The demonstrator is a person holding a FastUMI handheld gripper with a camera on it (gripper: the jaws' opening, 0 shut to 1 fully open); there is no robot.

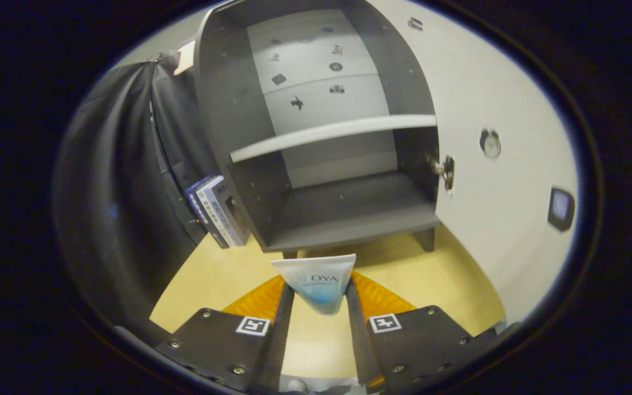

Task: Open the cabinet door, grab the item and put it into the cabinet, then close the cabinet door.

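My gripper (319, 291) is shut on a white and blue tube (316, 277), which stands up between the two fingers with its flat crimped end on top. Just beyond the tube stands a dark grey cabinet (228, 109) on short legs. Its white door (491, 181) is swung wide open to the right, with a metal hinge (445, 170) at the cabinet's right wall. Inside, a light shelf board (332, 134) splits the cabinet into an upper and a lower compartment. The lower floor (349, 214) lies bare, a little above and ahead of the tube.
The cabinet rests on a yellow wooden tabletop (228, 274). A blue and white box (217, 211) leans beside the cabinet's left wall. Black cloth (113, 181) hangs on the left. The open door carries a round knob (490, 144) and a small dark square (560, 208).
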